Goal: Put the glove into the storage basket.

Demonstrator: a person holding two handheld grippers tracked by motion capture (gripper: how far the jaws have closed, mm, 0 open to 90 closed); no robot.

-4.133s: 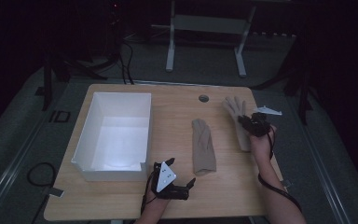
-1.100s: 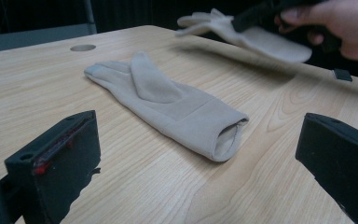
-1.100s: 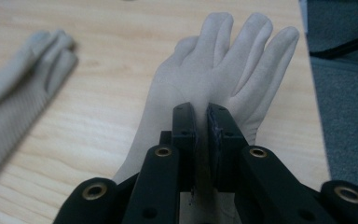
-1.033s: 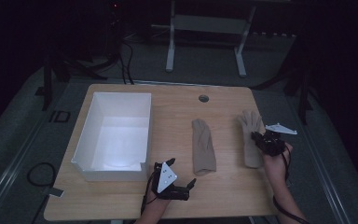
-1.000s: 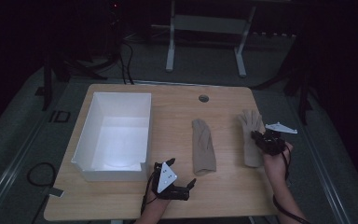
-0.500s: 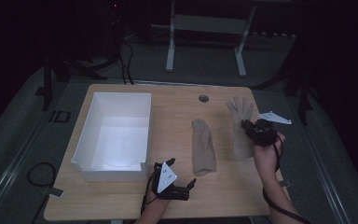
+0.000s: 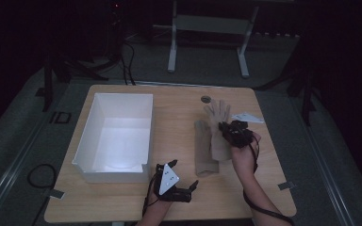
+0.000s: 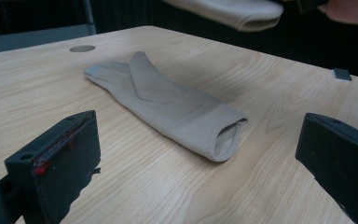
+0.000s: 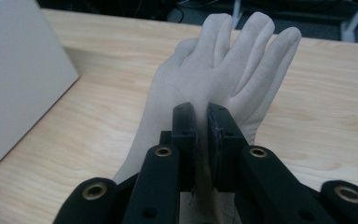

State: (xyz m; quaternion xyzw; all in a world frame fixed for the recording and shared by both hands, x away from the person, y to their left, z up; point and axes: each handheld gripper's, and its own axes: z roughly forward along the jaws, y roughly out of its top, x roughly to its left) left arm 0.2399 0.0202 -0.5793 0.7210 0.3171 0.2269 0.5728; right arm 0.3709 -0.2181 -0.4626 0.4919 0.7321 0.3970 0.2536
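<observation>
Two soft beige gloves sit right of the white box (image 7: 115, 136): one glove (image 7: 203, 148) flat on the surface before the wide-open, empty left gripper (image 7: 181, 190), the other glove (image 7: 218, 129) limp, pinched mid-palm by the closed right gripper (image 7: 233, 133), likely light and floppy.

White bin (image 7: 118, 132) left on table (image 7: 179, 103); grommet (image 7: 206, 99) at far edge.
</observation>
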